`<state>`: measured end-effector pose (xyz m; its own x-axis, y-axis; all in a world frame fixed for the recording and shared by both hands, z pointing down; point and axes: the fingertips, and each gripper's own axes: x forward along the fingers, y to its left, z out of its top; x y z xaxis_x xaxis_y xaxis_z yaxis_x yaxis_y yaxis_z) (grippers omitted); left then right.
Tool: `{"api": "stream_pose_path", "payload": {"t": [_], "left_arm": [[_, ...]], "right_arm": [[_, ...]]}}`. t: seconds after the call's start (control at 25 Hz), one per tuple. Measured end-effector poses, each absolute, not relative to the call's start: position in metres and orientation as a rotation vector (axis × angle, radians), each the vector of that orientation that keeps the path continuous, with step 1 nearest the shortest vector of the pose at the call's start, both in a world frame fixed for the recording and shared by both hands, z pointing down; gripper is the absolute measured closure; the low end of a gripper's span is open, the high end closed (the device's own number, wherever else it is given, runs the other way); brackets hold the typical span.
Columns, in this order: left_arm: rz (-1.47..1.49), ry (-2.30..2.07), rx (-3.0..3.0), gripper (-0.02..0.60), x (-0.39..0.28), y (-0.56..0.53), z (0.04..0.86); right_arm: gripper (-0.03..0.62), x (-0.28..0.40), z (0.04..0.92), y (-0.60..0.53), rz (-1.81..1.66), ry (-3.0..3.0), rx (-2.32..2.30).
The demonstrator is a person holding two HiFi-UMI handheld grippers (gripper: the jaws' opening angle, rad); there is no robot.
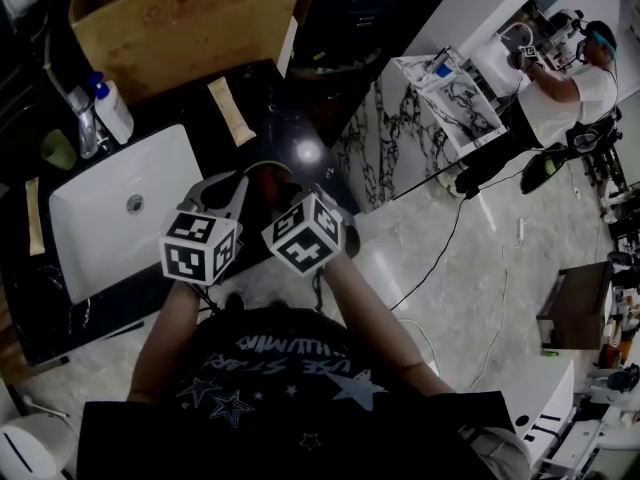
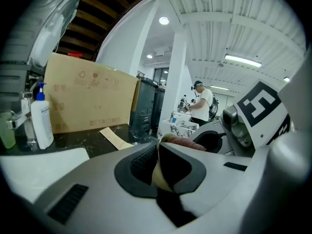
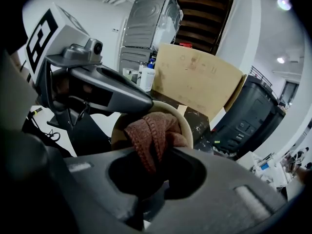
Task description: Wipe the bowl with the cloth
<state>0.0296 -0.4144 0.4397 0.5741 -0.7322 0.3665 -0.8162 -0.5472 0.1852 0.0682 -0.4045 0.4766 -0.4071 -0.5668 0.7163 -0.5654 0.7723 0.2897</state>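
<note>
A cream bowl [image 3: 189, 122] is held up over the dark counter, tilted toward my right gripper. My left gripper [image 2: 158, 168] is shut on the bowl's rim [image 2: 161, 175], and in the right gripper view its grey body [image 3: 100, 92] reaches in from the left. My right gripper [image 3: 153, 165] is shut on a reddish-brown knitted cloth [image 3: 152, 130], which is bunched inside the bowl. In the head view both marker cubes sit side by side, left [image 1: 200, 248] and right [image 1: 305, 233], hiding most of the bowl [image 1: 266, 166].
A white sink [image 1: 120, 213] lies left of the grippers in the black counter [image 1: 270, 108]. A soap bottle [image 1: 110, 108], a cardboard box [image 1: 190, 18] and a tan strip [image 1: 232, 111] stand behind. A person [image 1: 570, 88] works far right; cables cross the floor.
</note>
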Motion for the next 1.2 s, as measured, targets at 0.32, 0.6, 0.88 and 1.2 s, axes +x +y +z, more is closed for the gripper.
{"api": "stream_pose_path", "payload": {"t": [0.32, 0.6, 0.88, 1.2], "left_arm": [[0.369, -1.310, 2.504, 0.560, 0.025, -0.403, 0.433], [0.307, -1.329, 2.489, 0.560, 0.015, -0.392, 0.429], [0.283, -1.356, 2.410, 0.561, -0.009, -0.387, 0.440], [0.151, -1.416, 2.237, 0.565, -0.058, -0.400, 0.443]], "right_arm": [[0.542, 0.040, 0.483, -0.378, 0.486, -2.359, 0.665], [0.542, 0.024, 0.457, -0.373, 0.897, -2.595, 0.662], [0.542, 0.037, 0.431, -0.370, 0.956, -2.720, 0.699], [0.542, 0.096, 0.384, -0.366, 0.725, -2.918, 0.881]]}}
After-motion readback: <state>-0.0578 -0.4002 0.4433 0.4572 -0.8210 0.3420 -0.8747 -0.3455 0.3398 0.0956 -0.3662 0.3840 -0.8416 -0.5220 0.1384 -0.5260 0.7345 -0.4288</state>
